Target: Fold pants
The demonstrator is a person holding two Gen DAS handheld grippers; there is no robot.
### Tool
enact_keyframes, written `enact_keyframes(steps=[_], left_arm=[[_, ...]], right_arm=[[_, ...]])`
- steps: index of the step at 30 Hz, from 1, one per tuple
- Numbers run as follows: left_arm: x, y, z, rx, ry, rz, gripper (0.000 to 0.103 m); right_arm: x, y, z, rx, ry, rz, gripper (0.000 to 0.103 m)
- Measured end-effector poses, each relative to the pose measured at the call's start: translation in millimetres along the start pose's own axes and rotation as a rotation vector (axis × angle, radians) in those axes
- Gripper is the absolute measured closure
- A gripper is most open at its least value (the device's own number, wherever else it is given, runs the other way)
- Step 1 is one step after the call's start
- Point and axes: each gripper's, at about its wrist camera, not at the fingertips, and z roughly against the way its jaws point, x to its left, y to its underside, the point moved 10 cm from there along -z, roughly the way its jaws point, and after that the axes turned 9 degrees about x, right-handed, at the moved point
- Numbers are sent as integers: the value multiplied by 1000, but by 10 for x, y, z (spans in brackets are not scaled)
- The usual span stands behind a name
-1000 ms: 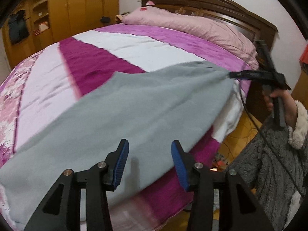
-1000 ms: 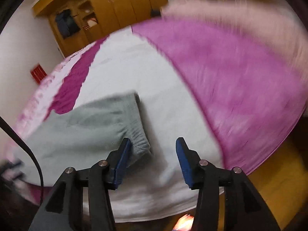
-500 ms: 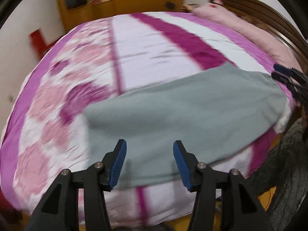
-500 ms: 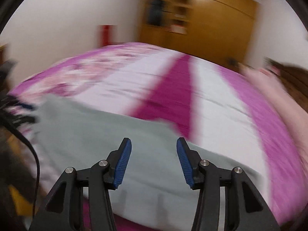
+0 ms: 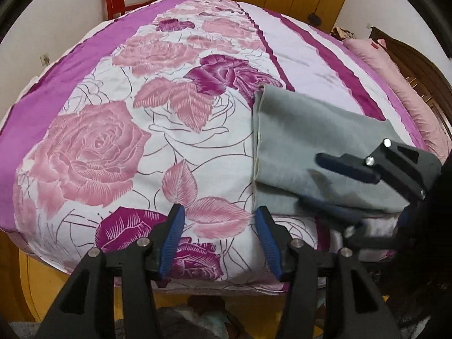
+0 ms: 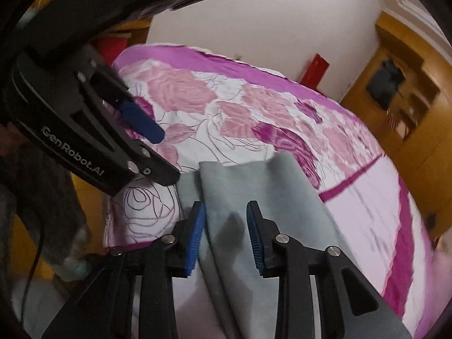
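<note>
Grey fleece pants (image 5: 305, 141) lie folded in layers on the bed (image 5: 118, 147), at the near edge of the quilt, beside the magenta stripe (image 5: 350, 82) and partly over a dark purple rose print. Their seamed short edge faces the big pink roses; upper layer sits on a lower one that shows along the near side.

Left hand-held gripper (image 5: 219, 243) hangs over the bed's near edge, just beside the pants' near corner, w/ blue pads apart and nothing between them — released, not touching fabric.

Right hand-held gripper (image 6: 224, 234) is at the pants' near side, one blue finger above the top layer and one under it in the left wrist view (image 5: 336, 186). Jaws are closing w/ grey fabric between them; pads don't look pressed on it yet, gap visible either side.

Pink pillow (image 5: 395, 84) and dark wood headboard (image 5: 418, 65) are beyond the pants; yellow wood wardrobe (image 6: 401, 107) stands past the bed's far side.
</note>
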Motion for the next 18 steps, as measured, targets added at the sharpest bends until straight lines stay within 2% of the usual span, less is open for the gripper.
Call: enact_keyframes(steps=[3, 4, 5, 6, 8, 10, 14, 18], left_arm=[[-36, -22, -2, -1, -4, -14, 48], [-38, -18, 3, -1, -4, -12, 48], [-35, -15, 5, 0, -4, -12, 48], [-31, -10, 9, 0, -4, -11, 48], [-35, -26, 0, 3, 1, -3, 48], [-36, -30, 1, 2, 8, 4, 48], [-18, -32, 14, 4, 29, 26, 48], [-15, -49, 15, 4, 27, 29, 48]], right_arm=[[45, -24, -66, 6, 36, 37, 75], [71, -27, -75, 1, 39, 56, 79], [77, -64, -93, -4, 46, 68, 85], [84, -71, -81, -12, 60, 82, 103], [101, -104, -15, -54, 125, 119, 103], [146, -126, 79, -80, 143, 153, 103], [209, -108, 153, -70, 146, 227, 103], [278, -72, 115, -51, 109, 255, 103]])
